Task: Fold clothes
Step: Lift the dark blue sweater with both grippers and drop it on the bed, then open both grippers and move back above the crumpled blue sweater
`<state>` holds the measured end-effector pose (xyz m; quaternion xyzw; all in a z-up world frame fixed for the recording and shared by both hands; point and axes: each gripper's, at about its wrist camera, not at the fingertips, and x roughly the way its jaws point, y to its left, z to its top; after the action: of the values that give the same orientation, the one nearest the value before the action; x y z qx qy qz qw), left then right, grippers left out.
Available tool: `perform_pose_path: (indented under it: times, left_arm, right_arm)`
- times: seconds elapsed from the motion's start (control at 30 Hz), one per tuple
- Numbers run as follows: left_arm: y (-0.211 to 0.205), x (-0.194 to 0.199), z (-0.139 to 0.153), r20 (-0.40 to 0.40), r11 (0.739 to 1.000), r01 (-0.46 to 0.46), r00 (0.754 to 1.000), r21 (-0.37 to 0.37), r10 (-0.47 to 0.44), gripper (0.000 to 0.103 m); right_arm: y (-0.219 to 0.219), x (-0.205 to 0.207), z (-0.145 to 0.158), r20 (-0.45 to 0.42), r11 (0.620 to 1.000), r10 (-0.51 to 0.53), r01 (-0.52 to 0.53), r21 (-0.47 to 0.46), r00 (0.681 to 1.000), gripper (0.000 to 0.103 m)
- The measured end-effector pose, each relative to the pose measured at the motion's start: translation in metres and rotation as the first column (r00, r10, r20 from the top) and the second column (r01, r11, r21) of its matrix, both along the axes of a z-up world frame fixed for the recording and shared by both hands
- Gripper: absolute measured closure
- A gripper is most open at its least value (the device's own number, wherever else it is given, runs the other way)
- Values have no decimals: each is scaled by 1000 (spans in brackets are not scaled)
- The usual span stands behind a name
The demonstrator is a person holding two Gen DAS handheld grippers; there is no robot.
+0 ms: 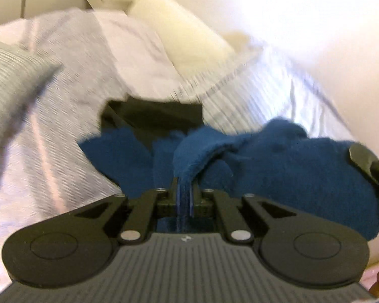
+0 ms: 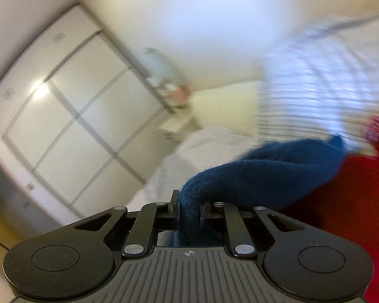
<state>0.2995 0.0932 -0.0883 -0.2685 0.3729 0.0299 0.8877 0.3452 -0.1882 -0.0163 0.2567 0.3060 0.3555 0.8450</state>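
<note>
I am looking at the bed (image 1: 70,106) filling most of the left wrist frame, its pale striped cover running from the lower left up to the right edge, with a cream pillow (image 1: 187,38) lying at the upper centre against the white wall. In the right wrist frame a white panelled wardrobe (image 2: 63,116) is taking up the left half, tilted and blurred, and a red surface (image 2: 361,202) is showing at the lower right; I cannot tell what it is. A blurred striped cloth (image 2: 315,88) is hanging at the upper right there. The blue fleece garment (image 1: 278,156) is spreading across the middle and right of the left wrist frame, bunched and lifted, partly covering a black garment (image 1: 154,116) lying flat on the bed behind it at centre. My left gripper (image 1: 184,189) is pinching a thin folded edge of the fleece, its jaws almost fully together. My right gripper (image 2: 189,207) is clamping a thicker roll of the same fleece (image 2: 278,166), jaws nearly closed around it, the fabric arching up toward the right of the frame.
</note>
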Motion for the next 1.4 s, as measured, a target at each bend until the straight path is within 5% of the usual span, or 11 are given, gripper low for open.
perform_pose_path:
  times: [0.23,0.6,0.77,0.83,0.9,0.93,0.97,1.1,1.17,1.27,1.4]
  left_arm:
    - [65,-149,67,167,971,-238,959,28,230,99]
    - [127,-439,181,370,797,-582,784,161,498,99]
    - [123,-519,213,395,739,-629,759,242,518,99]
    - [124,-531,201,339,739,-627,770,246,540,96]
    - [126,-533,175,214,745,-612,791,264,574,88]
    - [126,-535,158,145,745,-603,795,284,589,82]
    - [127,-539,142,75,746,-593,795,304,602,81]
    - [120,-562,75,-150,753,-590,749,291,645,80]
    - [118,-577,55,-220,737,-613,706,284,673,80]
    - [108,-602,43,-279,699,-633,642,332,714,80]
    - [88,-619,33,-282,673,-642,612,368,739,79]
  right_arm:
    - [90,-79,54,144,949,290,-304,86,946,91]
    - [236,-257,103,210,720,606,-641,265,767,92]
    - [291,-334,115,229,642,679,-715,276,698,91]
    - [312,-353,106,146,656,713,-726,207,686,89]
    - [342,-370,84,33,702,712,-712,-13,701,65]
    - [355,-380,66,-10,716,683,-672,-187,730,40]
    - [361,-391,46,-43,712,643,-618,-335,765,37]
    - [346,-419,-28,-180,656,563,-569,-497,807,37]
    - [330,-422,-55,-290,631,555,-622,-463,779,37]
    - [308,-428,-80,-304,546,586,-643,-537,751,37]
    - [289,-450,-97,-261,464,641,-636,-617,722,37]
